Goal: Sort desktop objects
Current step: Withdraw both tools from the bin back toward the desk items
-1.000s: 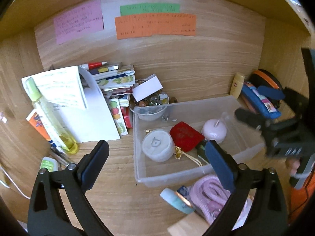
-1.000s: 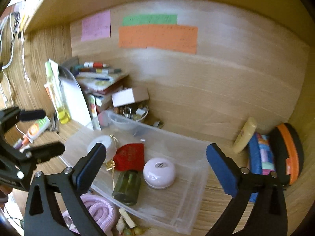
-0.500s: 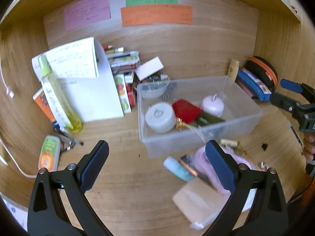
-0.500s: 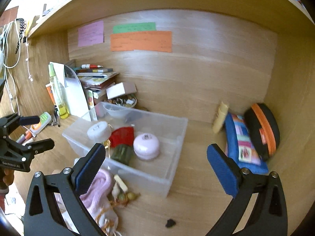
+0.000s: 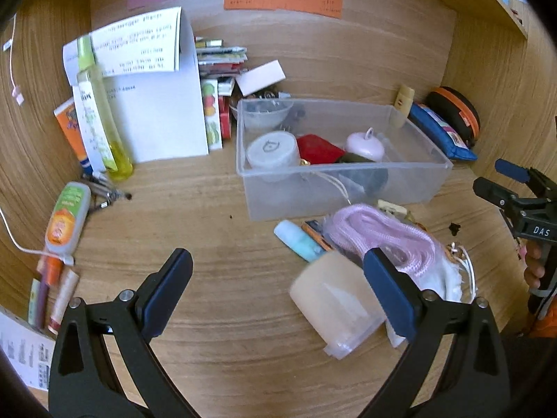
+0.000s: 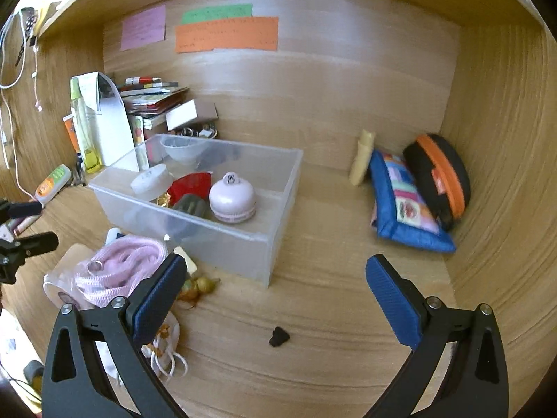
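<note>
A clear plastic bin (image 5: 348, 188) (image 6: 236, 244) stands mid-desk. It holds a white round tin (image 5: 271, 149), a red pouch (image 5: 318, 148), a pink round case (image 6: 232, 198) and a dark green item (image 6: 189, 205). In front of it lie a pink cord bundle (image 5: 379, 233) (image 6: 125, 261), a teal tube (image 5: 299, 242) and a translucent tub on its side (image 5: 334, 299). My left gripper (image 5: 278, 292) is open and empty above the desk near the tub. My right gripper (image 6: 271, 292) is open and empty, right of the bin's near corner.
A blue pouch (image 6: 403, 202), an orange-black case (image 6: 438, 177) and a cream tube (image 6: 363, 156) lie at the back right. Books, white paper and a yellow bottle (image 5: 101, 115) stand at the back left. An orange-green tube (image 5: 66, 219) and pens lie left. A dark scrap (image 6: 278, 336) lies on the desk.
Both grippers have pulled back from the bin toward the desk's front. More of the desk and the clutter in front of the bin now shows. Both stay open.
</note>
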Demonstrator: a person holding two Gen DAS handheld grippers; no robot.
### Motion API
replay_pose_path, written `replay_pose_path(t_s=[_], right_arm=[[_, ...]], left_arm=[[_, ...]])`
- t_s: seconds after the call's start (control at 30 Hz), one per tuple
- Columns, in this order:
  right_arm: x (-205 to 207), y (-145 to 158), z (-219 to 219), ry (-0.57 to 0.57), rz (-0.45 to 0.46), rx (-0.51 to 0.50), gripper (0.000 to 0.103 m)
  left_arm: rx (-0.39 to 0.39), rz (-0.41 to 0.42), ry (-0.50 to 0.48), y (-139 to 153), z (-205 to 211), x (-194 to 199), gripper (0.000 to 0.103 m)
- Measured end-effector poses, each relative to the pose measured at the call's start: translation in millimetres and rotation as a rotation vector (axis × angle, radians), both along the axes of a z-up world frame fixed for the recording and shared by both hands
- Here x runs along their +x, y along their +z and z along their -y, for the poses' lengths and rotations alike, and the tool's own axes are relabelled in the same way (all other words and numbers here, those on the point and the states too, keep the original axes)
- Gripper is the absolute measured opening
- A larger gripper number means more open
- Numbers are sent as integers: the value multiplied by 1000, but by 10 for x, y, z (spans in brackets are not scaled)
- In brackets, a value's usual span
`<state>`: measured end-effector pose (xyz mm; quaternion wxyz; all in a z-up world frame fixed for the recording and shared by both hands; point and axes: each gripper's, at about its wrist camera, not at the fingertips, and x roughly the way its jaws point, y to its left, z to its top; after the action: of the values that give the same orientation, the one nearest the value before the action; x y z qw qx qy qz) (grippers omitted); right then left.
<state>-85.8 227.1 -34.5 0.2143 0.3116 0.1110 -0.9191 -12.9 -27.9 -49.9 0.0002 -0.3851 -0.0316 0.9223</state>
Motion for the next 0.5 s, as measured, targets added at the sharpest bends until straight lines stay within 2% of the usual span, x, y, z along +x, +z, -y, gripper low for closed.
replay_pose_path(t_s=[0.27, 0.37, 0.5], right_arm=[[-13, -199, -65, -24, 68, 7, 103], [-4, -282, -103, -40, 87, 24, 103], [-7, -358, -176, -48, 121, 15, 103]], left_arm=[[12, 10, 18, -60, -12, 180, 100], [50, 22, -4, -64, 15, 269, 100], [48, 26, -31, -114, -18, 335, 102]])
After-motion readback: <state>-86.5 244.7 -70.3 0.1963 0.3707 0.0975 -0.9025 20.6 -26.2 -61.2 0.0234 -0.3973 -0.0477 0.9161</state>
